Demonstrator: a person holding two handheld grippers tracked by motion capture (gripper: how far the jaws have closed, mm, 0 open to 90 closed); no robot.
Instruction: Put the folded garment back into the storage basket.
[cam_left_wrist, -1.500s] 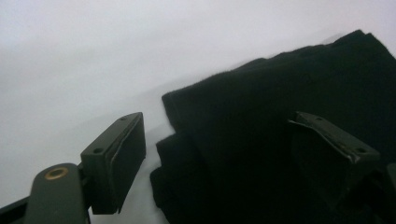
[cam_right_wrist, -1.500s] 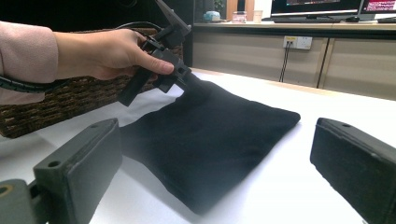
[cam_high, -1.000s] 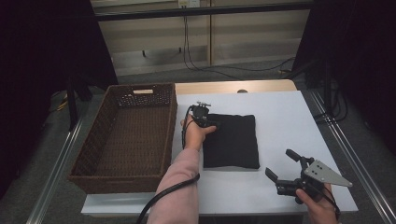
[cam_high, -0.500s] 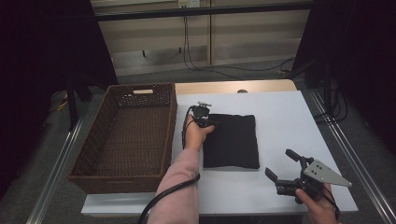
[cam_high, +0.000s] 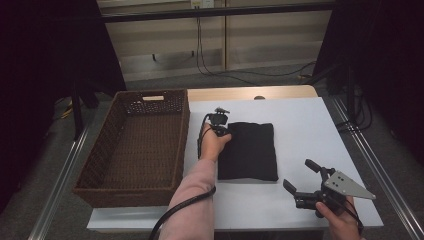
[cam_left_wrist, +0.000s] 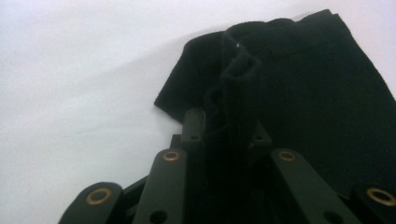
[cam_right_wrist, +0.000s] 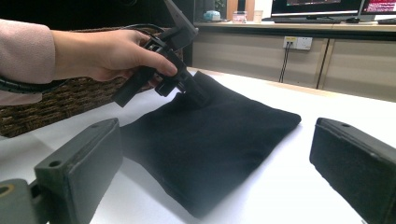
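Jaws of the left tool (cam_high: 223, 121) have just closed, pinching the black cloth's (cam_high: 248, 151) corner, ready for lifting toward the basket (cam_high: 131, 181) beside it.

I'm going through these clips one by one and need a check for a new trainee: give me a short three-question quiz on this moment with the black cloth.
1. True or false: the left gripper has its jaws pinched on a fold at the corner of the black cloth.
2. Which thing stands on the table on the left gripper's side of the cloth? A) a wicker basket B) a metal tray C) a cardboard box
3. How do the jaws of the right gripper stand, and is anything between them?

Key
1. True; the jaws have just been closing, and cloth is bunched between them.
2. A, the wicker basket.
3. Open, nothing between them; the gripper is held apart from the cloth.
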